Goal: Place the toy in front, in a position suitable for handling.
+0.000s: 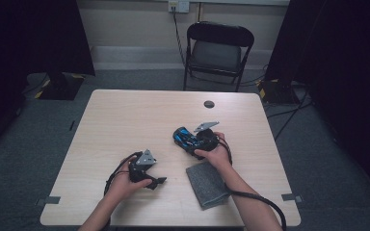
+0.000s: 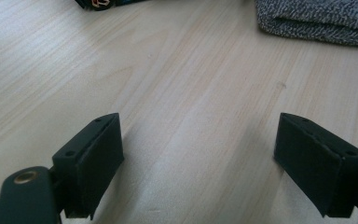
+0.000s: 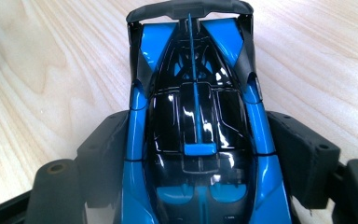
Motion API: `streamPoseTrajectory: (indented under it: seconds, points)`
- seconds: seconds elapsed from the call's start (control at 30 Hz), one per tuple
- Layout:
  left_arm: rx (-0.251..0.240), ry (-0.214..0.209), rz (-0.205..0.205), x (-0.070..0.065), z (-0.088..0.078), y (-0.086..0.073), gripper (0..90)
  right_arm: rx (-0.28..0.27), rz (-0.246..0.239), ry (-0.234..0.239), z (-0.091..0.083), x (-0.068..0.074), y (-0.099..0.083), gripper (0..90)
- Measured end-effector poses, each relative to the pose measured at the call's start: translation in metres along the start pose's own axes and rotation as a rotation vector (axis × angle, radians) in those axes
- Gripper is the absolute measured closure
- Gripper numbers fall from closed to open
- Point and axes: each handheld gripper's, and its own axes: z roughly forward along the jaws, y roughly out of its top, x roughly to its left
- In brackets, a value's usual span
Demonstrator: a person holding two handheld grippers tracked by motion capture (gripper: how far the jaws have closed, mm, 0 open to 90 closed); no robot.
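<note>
Glossy blue-and-black toy car (image 3: 196,135) with dark rear wing, mid-worktop (image 1: 125,115), clamped in right tongs (image 3: 198,158), left tongs (image 2: 200,163) apart, empty.

Glossy blue-and-black toy car (image 3: 196,135) with rear wing; upright on the table's middle; pinched at both flanks

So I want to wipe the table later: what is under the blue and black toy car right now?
Bare wooden table surrounds the toy car; its underside and wheels are hidden by its body. The right gripper clamps its sides. The grey cloth lies apart.
</note>
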Motion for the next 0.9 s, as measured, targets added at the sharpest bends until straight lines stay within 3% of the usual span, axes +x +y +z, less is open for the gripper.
streamPoseTrajectory:
  seconds: [0.5, 0.57, 0.9]
  points:
    - [0.0, 0.0, 0.0, 0.0, 0.0, 0.0, 14.9, 0.005, -0.03, 0.017, -0.003, -0.003, -0.003, 24.4]
    - [0.0, 0.0, 0.0, 0.0, 0.0, 0.0, 14.8, 0.003, -0.021, 0.027, -0.004, -0.005, -0.005, 19.3]
    - [0.0, 0.0, -0.001, 0.0, 0.0, 0.0, 14.9, -0.021, -0.024, 0.018, -0.026, -0.009, -0.018, 14.8]
